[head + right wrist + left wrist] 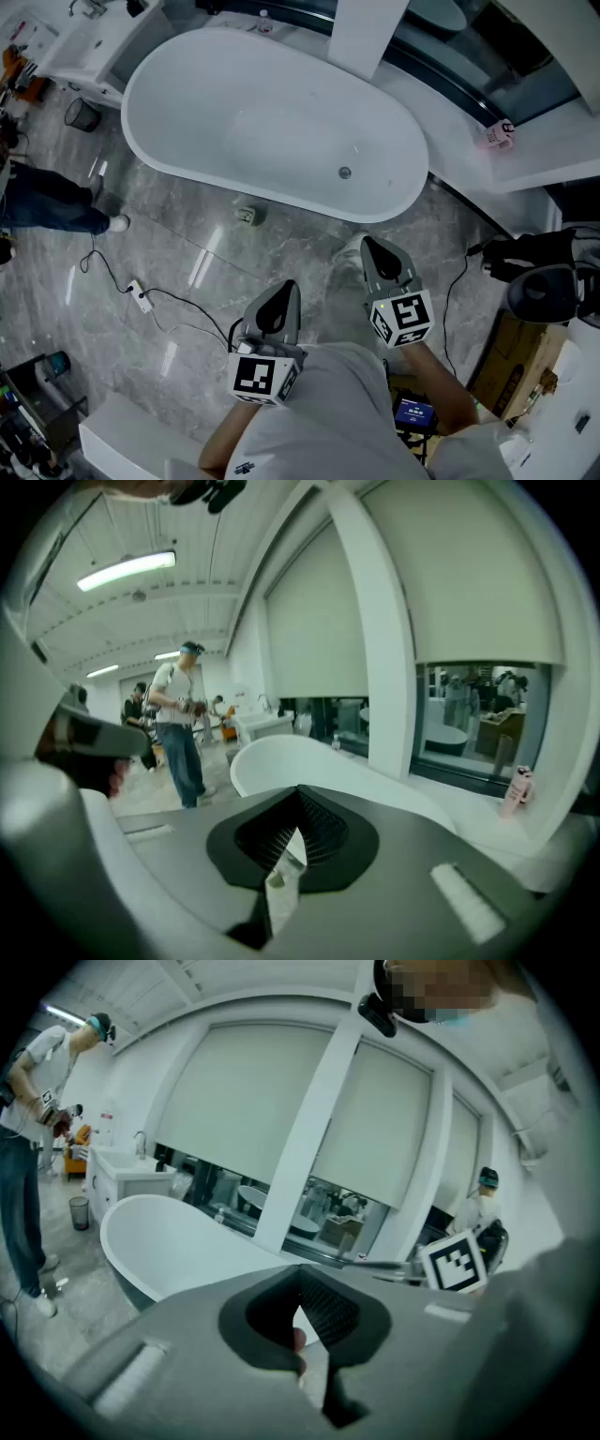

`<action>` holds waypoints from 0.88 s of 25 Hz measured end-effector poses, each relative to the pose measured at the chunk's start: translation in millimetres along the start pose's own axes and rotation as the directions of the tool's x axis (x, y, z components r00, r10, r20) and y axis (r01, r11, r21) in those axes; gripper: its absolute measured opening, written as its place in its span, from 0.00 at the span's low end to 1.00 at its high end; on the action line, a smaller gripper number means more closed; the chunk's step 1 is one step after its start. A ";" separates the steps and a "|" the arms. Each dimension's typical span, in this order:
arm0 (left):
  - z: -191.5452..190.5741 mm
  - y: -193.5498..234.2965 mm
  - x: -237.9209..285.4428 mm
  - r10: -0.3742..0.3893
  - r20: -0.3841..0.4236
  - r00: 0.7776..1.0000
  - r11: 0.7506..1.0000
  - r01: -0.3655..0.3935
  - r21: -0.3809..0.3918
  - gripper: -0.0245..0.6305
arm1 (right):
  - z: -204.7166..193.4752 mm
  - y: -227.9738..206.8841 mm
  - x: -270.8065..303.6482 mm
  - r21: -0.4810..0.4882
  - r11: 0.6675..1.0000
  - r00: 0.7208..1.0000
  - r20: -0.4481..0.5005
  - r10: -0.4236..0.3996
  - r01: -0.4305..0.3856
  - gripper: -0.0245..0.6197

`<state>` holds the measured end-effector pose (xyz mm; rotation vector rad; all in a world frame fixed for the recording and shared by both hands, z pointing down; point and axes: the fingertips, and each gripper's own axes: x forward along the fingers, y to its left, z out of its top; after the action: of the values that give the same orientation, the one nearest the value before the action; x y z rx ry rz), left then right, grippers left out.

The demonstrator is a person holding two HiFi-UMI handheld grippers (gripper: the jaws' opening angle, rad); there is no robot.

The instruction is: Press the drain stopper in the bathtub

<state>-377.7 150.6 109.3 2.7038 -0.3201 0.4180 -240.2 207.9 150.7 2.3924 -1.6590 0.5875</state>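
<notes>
A white oval bathtub point(234, 103) stands on the grey marble floor in the head view. Its small round metal drain stopper point(344, 172) sits on the tub bottom near the right end. Both grippers hang close to my body, short of the tub's near rim. My left gripper point(286, 291) is shut with nothing in it. My right gripper point(371, 247) is a little nearer the tub, also shut and holding nothing. The tub point(159, 1241) shows beyond the closed left gripper point(300, 1274) in its own view. The right gripper point(298, 794) view shows the tub point(281, 757) too.
A power strip point(141, 296) with cables lies on the floor at the left. A person point(47, 202) stands further left by a black bin point(82, 114). A small object point(246, 215) lies under the tub's rim. A pink bottle point(497, 134) sits on the window ledge; a cardboard box point(511, 366) stands at the right.
</notes>
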 end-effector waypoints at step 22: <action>-12.7 -217.7 -114.5 -0.136 0.007 0.991 0.972 0.132 0.192 0.04 | 12.7 34.4 -314.1 0.168 0.970 0.934 0.283 -0.218 0.175 0.03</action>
<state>-426.9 370.2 9.4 2.8970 -0.1056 0.4015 -364.5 460.8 7.0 2.8270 -1.4950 0.3295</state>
